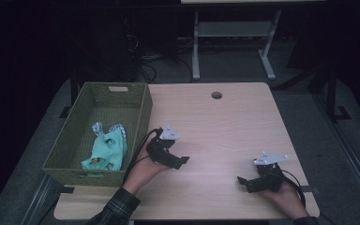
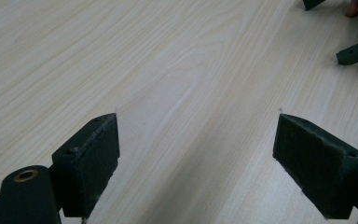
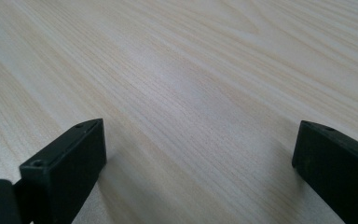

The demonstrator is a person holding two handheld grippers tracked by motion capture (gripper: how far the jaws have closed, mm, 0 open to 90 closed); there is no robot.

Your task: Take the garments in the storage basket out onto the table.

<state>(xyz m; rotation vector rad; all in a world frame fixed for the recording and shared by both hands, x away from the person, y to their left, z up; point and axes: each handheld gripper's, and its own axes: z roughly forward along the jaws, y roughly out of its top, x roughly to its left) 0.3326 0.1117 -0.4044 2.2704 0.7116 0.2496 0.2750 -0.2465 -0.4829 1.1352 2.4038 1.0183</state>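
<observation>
High view: both grippers rest low on the tabletop, each held in a hand. The left gripper lies just beside the basket, its fingers spread apart over bare wood with nothing between them. The right gripper sits near the front right corner, fingers likewise wide apart and empty. The cloth lies crumpled inside the basket, toward its near end, leaning on the right wall.

The work looks done or paused, with the cloth already stowed. If the cloth is to be lifted again, the left gripper is the nearer one; it should rise over the rim, come down on a raised fold, and close on a thick bunch, not a single layer, so the fabric does not slip.

The cloth is soft, mint green with a patterned white-and-dark part, limp and creased. The basket is olive, woven, rectangular, with sloped stiff walls. The tabletop is smooth pale wood grain, with a round hole near its far edge. The finger pads look dark and slightly fuzzy.
</observation>
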